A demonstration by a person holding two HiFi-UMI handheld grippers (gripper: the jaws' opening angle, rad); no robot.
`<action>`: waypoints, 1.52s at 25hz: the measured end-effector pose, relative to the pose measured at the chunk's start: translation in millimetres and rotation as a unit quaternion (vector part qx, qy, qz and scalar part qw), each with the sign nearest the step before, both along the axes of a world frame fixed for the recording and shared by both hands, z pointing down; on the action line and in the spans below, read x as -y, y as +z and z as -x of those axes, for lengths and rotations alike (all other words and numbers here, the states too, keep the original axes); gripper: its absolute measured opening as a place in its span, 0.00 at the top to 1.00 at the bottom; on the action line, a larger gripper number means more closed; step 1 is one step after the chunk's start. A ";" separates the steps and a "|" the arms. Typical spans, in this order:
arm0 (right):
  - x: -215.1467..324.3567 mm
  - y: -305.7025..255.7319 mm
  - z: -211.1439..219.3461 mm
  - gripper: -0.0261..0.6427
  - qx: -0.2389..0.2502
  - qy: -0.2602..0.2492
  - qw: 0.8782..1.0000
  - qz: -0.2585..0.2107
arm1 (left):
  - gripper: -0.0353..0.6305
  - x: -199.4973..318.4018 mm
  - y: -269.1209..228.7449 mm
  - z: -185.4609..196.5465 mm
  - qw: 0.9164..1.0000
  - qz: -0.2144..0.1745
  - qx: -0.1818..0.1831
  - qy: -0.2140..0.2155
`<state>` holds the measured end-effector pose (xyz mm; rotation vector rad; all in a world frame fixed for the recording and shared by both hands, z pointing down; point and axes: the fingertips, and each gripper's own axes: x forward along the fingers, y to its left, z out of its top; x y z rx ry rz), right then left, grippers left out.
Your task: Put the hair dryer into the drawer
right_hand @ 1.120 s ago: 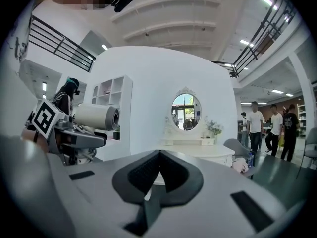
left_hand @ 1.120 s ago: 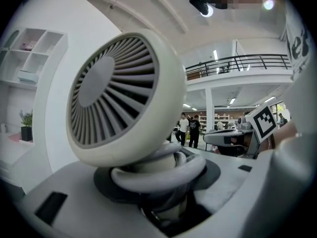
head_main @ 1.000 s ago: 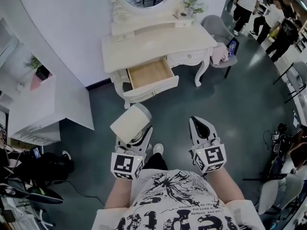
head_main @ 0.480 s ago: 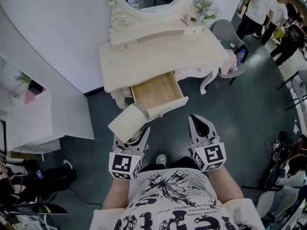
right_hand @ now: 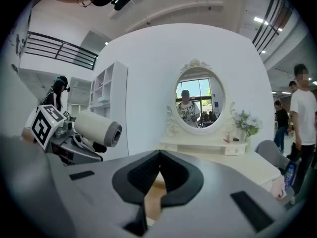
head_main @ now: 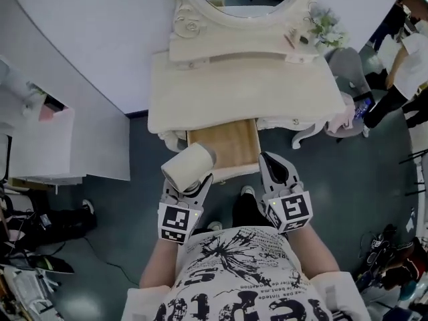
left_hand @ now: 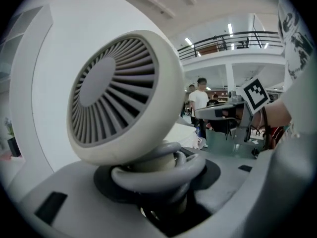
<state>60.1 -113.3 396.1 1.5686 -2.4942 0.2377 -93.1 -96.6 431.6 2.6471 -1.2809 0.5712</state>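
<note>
The left gripper [head_main: 188, 184] is clamped on the handle of the hair dryer [head_main: 188, 166], whose barrel is carried above the jaws at the front left corner of the open drawer [head_main: 227, 141]. The right gripper [head_main: 271, 168] is closed and empty beside the drawer's front right corner.

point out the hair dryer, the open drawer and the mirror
hair dryer [head_main: 188, 168], head view, side of the barrel
drawer [head_main: 226, 142], head view, bare wooden bottom
mirror [right_hand: 199, 102], right gripper view, the glass
</note>
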 end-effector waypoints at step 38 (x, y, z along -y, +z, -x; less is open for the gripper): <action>138.5 126.5 -75.8 0.94 0.011 -0.077 0.984 0.162 | 0.56 90.5 293.5 -128.0 0.803 0.267 0.372 0.382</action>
